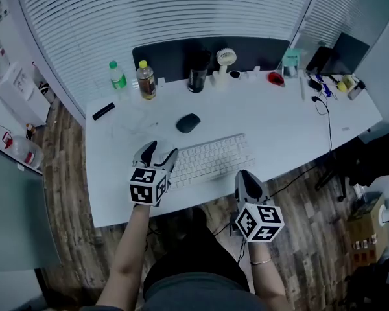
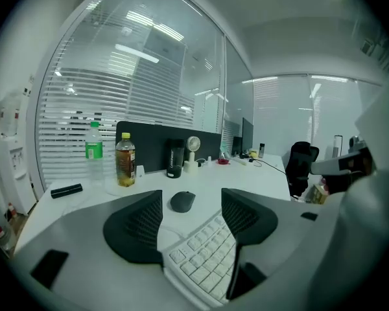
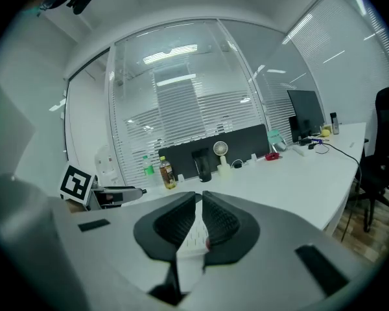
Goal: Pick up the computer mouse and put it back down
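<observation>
Left tool (image 1: 157, 151): jaws wide apart, nothing between the pads; tilted slightly down over the left end of the keyboard (image 1: 211, 159).
Right tool (image 1: 246, 175): jaws almost together, empty; at the near edge of the surface (image 1: 279, 122).
Computer mouse (image 1: 188, 123): flat on the surface beyond the keyboard, clear of both tools.

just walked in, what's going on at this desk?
A person holds a gripper in each hand at the desk's near edge. The left gripper is open and empty, aimed at the mouse, which lies beyond the keyboard, not yet picked up. The right gripper is shut on nothing, near the keyboard's right end.
</observation>
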The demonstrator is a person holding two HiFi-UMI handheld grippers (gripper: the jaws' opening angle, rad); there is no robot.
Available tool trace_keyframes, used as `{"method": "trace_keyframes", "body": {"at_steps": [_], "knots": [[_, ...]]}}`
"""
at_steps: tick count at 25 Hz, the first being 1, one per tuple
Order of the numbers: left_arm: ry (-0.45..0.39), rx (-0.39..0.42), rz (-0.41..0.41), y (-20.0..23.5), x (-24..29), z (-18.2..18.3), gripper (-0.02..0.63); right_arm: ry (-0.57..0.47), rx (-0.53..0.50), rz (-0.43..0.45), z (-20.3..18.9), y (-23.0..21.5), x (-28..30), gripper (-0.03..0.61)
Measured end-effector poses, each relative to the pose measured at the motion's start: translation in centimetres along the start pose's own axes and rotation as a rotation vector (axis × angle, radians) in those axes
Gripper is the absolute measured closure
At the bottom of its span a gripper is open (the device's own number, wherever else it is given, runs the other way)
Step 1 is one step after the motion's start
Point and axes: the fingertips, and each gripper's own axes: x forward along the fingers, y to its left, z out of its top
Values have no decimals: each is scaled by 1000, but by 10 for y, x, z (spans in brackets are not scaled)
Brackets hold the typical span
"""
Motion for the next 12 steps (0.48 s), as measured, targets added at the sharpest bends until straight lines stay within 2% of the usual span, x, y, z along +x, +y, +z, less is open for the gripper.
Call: {"method": "trace_keyframes", "body": {"at_steps": [12], "knots": [[99,47,-28,10,102,4,330,39,9,37,22,-42,80,555]]}}
